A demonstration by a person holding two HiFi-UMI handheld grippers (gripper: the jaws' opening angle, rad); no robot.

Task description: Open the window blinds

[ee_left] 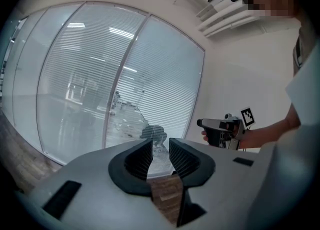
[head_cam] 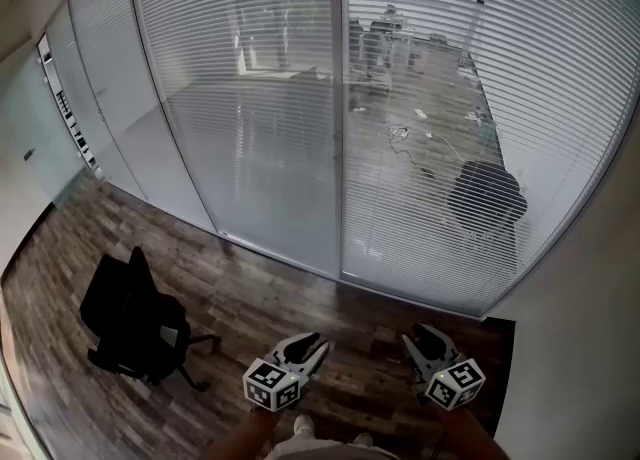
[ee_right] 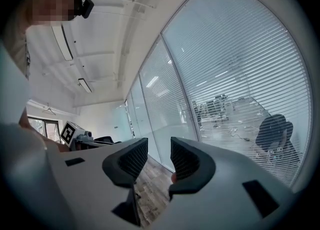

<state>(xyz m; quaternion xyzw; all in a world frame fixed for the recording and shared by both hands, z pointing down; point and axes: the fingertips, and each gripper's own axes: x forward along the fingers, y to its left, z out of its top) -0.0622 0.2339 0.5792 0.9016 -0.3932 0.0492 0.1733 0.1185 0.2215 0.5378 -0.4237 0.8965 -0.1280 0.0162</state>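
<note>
Blinds hang well ahead of both claws, untouched. The left claw and the right claw each stand slightly parted, nothing between the jaws, above the wooden floor.

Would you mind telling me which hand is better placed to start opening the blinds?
Right, but only slightly. Both tools are open, empty and short of the blinds. The right tool lies before the right-hand panel, nearer the side wall; the left tool sits nearer the frame post.

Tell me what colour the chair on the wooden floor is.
The chair is black, clearest in the head view.
</note>
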